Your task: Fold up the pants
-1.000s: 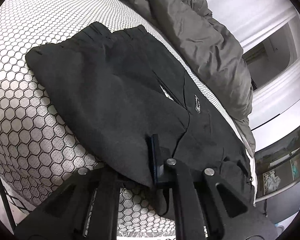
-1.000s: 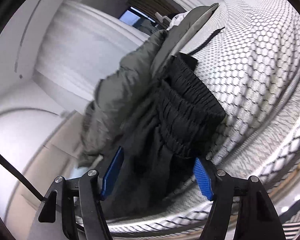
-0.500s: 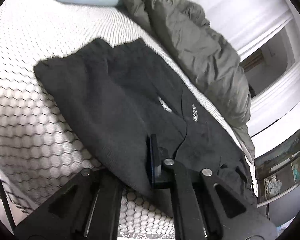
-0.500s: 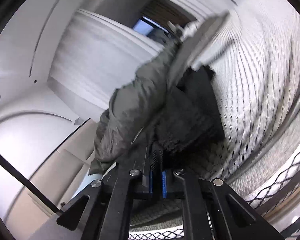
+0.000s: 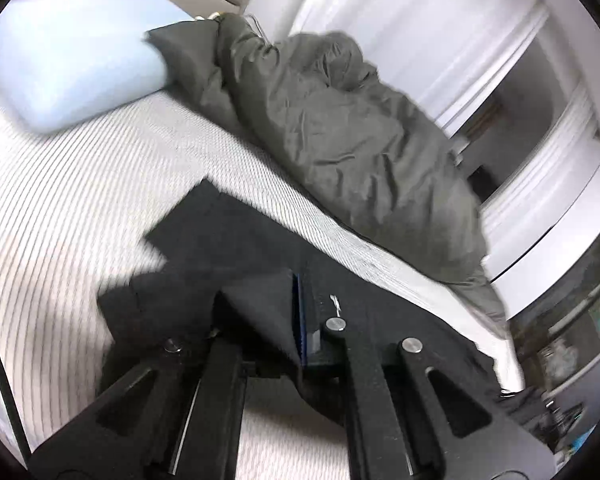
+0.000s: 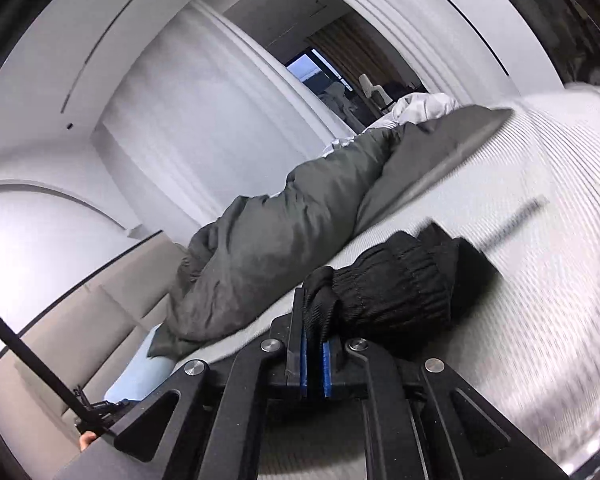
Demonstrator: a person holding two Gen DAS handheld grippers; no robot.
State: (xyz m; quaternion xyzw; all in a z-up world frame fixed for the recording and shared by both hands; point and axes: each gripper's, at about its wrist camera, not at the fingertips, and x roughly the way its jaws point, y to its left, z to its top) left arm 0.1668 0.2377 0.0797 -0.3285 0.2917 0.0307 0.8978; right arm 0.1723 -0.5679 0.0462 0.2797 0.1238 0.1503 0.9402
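Black pants (image 5: 236, 240) lie on a white honeycomb-patterned mattress (image 5: 80, 184). My left gripper (image 5: 300, 320) is shut on a fold of the pants' fabric near their edge and holds it raised, so part of the cloth drapes over the left finger. In the right wrist view my right gripper (image 6: 315, 344) is shut on the ribbed elastic waistband of the pants (image 6: 392, 284), which bunches up just beyond the blue pads (image 6: 303, 356). Both views are motion-blurred.
A grey rumpled duvet (image 5: 352, 144) runs along the far side of the mattress, and also shows in the right wrist view (image 6: 284, 232). A light blue pillow (image 5: 68, 64) lies at the head. White walls and a doorway (image 6: 332, 76) stand beyond.
My right gripper went from open around the waistband to shut on it. Both grippers have lifted and swung with the pants; the far end of the pants has shifted across the mattress.
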